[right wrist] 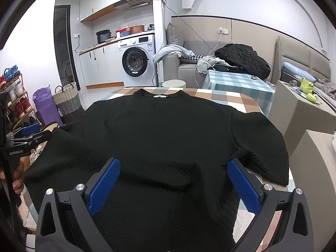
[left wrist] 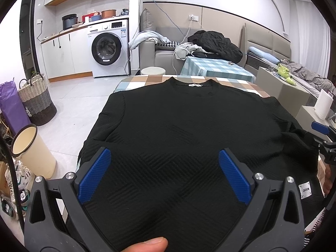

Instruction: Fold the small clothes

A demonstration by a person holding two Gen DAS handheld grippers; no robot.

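Observation:
A black textured sweater (left wrist: 178,126) lies spread flat on a checked table (left wrist: 147,79), collar at the far end with a white label. My left gripper (left wrist: 164,157) hovers open over the lower left part of the sweater, blue pads wide apart with nothing between them. A thumb shows at the bottom edge of that view. In the right wrist view the same sweater (right wrist: 163,130) fills the table (right wrist: 241,103); my right gripper (right wrist: 173,168) stands open over its lower right part, near the right sleeve. The left gripper (right wrist: 31,132) shows at the far left, held in a hand.
Beyond the table are a second blue-checked table (left wrist: 218,67), a sofa with piled clothes (left wrist: 214,42) and a washing machine (left wrist: 108,48). On the floor to the left are a cream bin (left wrist: 31,147), a woven basket (left wrist: 36,98) and a shoe rack (right wrist: 19,103). Beige boxes (right wrist: 298,109) stand to the right.

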